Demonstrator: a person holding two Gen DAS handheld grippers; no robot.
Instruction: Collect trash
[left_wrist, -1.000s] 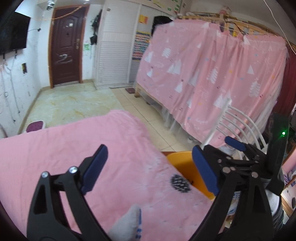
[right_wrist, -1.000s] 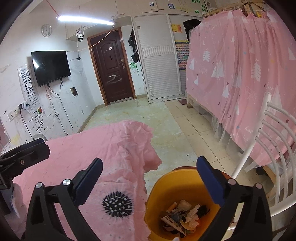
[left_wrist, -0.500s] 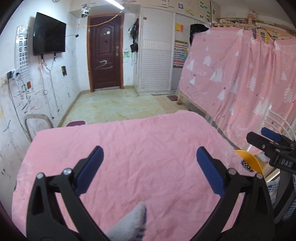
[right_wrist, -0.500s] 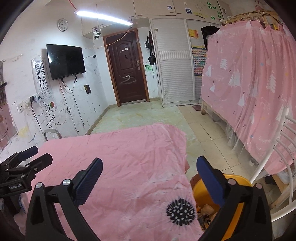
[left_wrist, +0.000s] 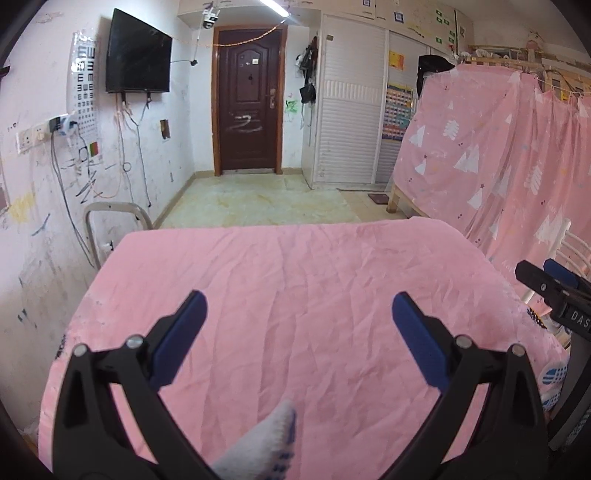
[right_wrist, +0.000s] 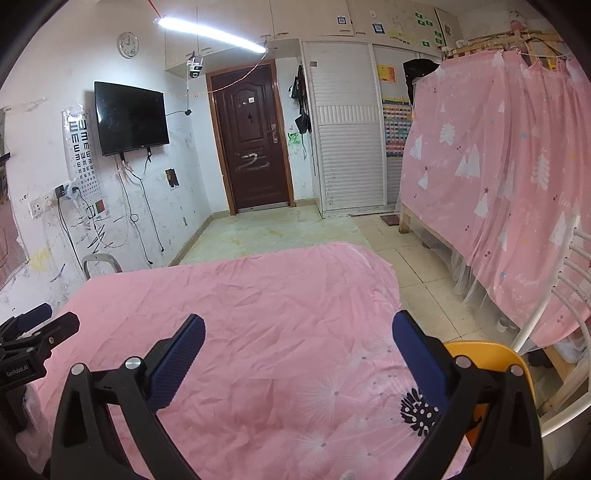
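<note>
A table covered with a wrinkled pink cloth fills the foreground of a bedroom; a dark door stands in the far wall and a wall-mounted TV hangs to the left of the door.

Left gripper: jaws spread wide, nothing held, hovering above the middle of the cloth. A gloved fingertip shows at the bottom edge of its view.

Right gripper: jaws spread wide, nothing held, hovering above the cloth near its right edge.

Task items: the orange bin stands on the floor just beyond the right edge of the cloth, partly hidden behind the right-hand finger of the right gripper. Its contents cannot be seen. No loose trash is visible anywhere on the cloth in either view.

Governing relation: the bin lies to the right of and below both grippers. The right gripper is the nearer one; the left gripper is well apart from the bin, with the right gripper between them.

Assessment: with both grippers empty and the cloth free of litter, the collection is probably complete or close to it. Any remaining piece would lie outside both views.
</note>
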